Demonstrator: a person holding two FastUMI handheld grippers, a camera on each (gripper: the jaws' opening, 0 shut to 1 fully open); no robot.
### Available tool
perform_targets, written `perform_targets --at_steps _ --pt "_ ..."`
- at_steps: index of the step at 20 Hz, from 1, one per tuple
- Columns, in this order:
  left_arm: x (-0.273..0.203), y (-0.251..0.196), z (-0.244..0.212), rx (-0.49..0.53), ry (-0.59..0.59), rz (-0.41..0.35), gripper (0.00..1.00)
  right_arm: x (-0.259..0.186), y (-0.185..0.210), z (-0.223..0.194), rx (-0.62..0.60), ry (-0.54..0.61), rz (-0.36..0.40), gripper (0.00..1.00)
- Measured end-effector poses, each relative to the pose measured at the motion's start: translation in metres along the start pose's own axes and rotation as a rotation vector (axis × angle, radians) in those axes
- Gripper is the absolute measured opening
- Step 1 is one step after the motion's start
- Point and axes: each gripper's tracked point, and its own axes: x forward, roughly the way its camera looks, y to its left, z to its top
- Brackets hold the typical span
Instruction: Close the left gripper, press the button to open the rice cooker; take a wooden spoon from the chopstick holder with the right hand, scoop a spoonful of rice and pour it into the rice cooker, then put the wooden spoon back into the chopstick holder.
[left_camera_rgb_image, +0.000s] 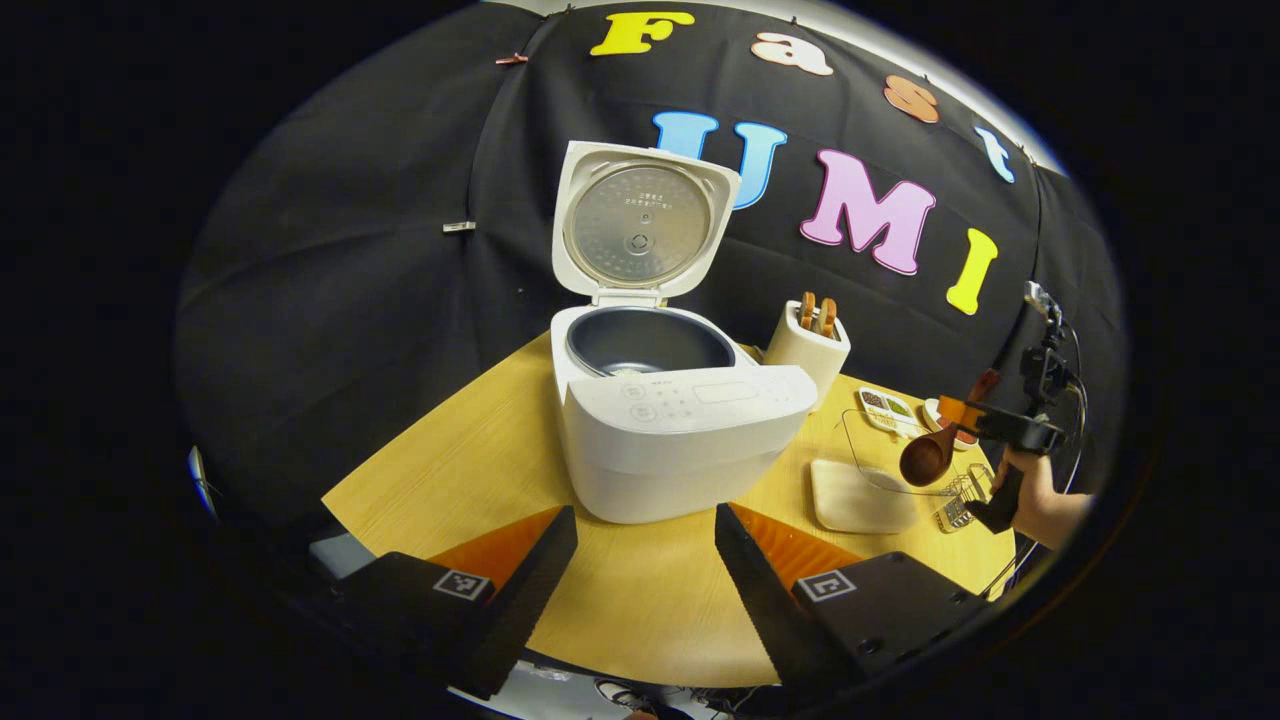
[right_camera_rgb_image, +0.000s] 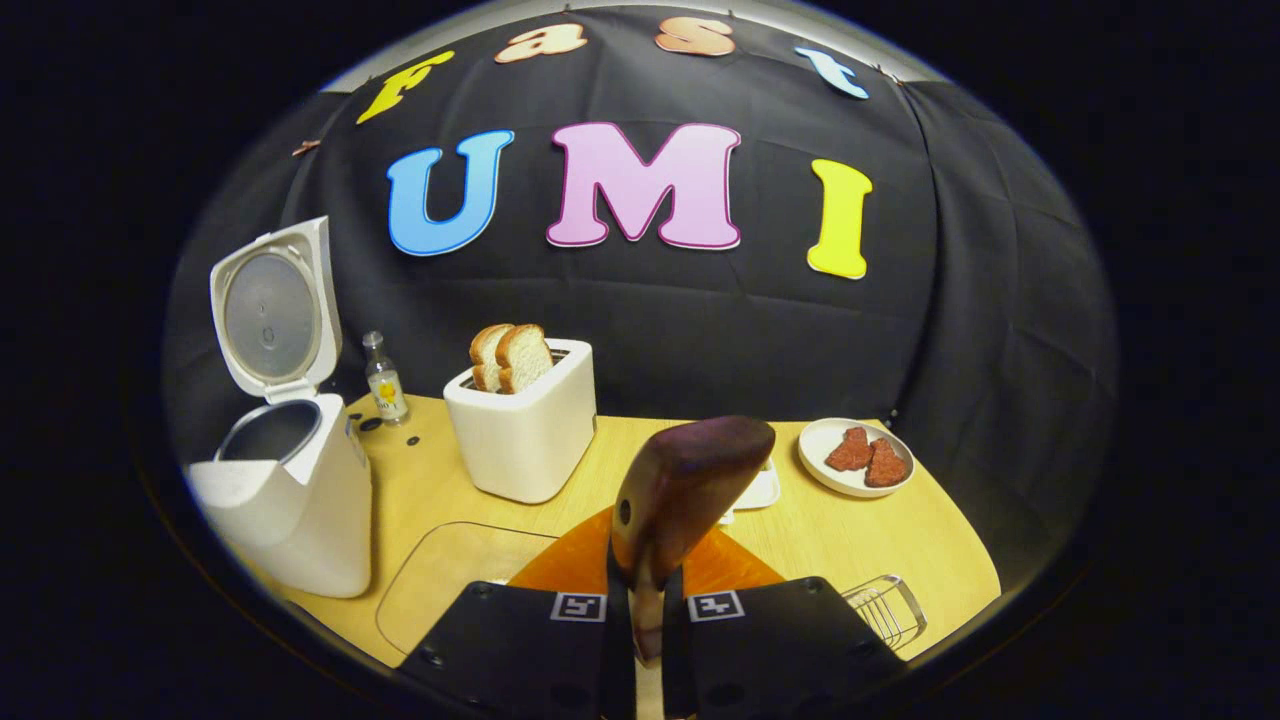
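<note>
On the yellow wooden table, rice cooker sits mid-table with its lid swung fully up, dark inner pot exposed. Left gripper hangs near the front edge, short of the cooker, fingers spread wide, nothing between them. Right gripper is pressed together on the handle of the wooden spoon; in the left gripper view the spoon bowl hangs above a clear container to the right of the cooker, a hand holding that gripper. White toaster-like holder with two bread slices stands just right of and behind the cooker. Far right, a plate with two reddish pieces. Small bottle behind the cooker by the wall. Wire rack at the near right edge. Can't tell whether the spoon carries rice.
</note>
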Motion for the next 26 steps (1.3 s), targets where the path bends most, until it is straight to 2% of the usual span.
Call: perform_targets --at_steps 6,11,14,18,19,20,23,26 --pt "-0.005 0.006 -0.014 0.002 0.027 -0.025 0.96 0.001 0.017 -0.036 0.002 0.055 -0.022 0.15" --pt "-0.006 0.021 -0.015 -0.063 0.026 -0.014 0.96 -0.015 0.056 -0.05 0.112 0.132 0.046 0.15" --pt "-0.007 0.025 -0.018 -0.098 0.028 -0.014 0.96 -0.019 0.071 -0.051 0.181 0.177 0.053 0.15" --pt "-0.01 0.032 -0.027 -0.125 0.04 0.001 0.96 -0.021 0.084 -0.054 0.363 0.26 0.061 0.15" --pt "-0.012 0.032 -0.029 -0.128 0.04 0.002 0.98 -0.021 0.088 -0.056 0.429 0.289 0.068 0.11" --pt "-0.013 0.032 -0.031 -0.13 0.038 0.0 0.98 -0.021 0.089 -0.058 0.487 0.315 0.069 0.15" --pt "-0.014 0.036 -0.043 -0.137 0.059 0.003 0.98 -0.023 0.088 -0.06 0.647 0.365 0.051 0.15" --pt "-0.018 0.035 -0.045 -0.143 0.061 -0.001 0.96 -0.026 0.08 -0.062 0.735 0.395 0.042 0.15"
